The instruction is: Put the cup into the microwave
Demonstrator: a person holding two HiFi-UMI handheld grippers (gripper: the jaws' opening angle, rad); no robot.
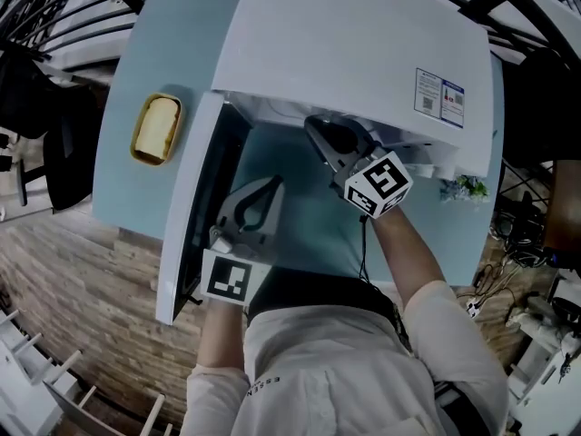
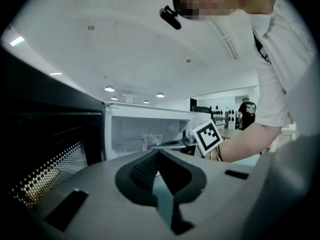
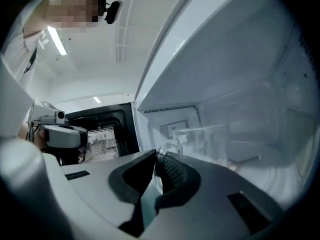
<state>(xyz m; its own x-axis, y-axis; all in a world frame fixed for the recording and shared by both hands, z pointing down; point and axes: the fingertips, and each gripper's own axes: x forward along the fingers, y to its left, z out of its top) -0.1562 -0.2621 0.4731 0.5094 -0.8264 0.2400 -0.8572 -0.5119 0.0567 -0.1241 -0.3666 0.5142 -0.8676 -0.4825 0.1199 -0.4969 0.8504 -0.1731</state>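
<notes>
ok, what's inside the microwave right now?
Inside the microwave: the glass cup, handle pinched by the right gripper. The cavity floor under it is covered by the gripper's body.

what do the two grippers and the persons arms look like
Left gripper and right gripper: grey moulded shells, dark textured jaw pads meeting in a V. The left cube and right cube are white with black square markers. A thin black cable trails from the right cube. The person wears a white short-sleeved shirt.
</notes>
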